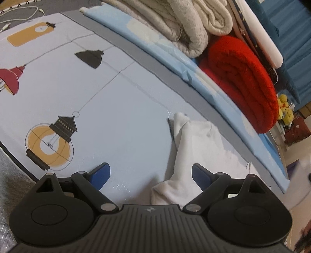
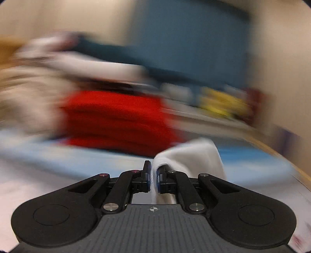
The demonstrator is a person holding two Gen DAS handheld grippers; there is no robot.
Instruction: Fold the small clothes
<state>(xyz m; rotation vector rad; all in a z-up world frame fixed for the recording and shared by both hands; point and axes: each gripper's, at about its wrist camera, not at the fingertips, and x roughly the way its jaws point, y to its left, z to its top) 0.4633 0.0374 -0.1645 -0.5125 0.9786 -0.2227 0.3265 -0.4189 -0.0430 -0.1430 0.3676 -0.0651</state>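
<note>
A small white garment (image 1: 194, 148) lies on the pale printed bed sheet (image 1: 120, 120), part of it raised into a ridge that runs toward the camera. My left gripper (image 1: 150, 174) is open, its blue pads (image 1: 101, 175) standing wide apart over the sheet, with the near end of the white cloth between them and untouched. In the right wrist view, which is heavily blurred, my right gripper (image 2: 154, 176) is shut on a fold of the white garment (image 2: 192, 157), and the cloth drapes over its right finger.
A rolled red blanket (image 1: 243, 77) and cream blankets (image 1: 186, 25) are stacked on a light blue mat (image 1: 155, 48) along the far side. A white cable (image 1: 17, 17) lies at the top left. Yellow toys (image 1: 284, 111) sit beyond the bed's right edge.
</note>
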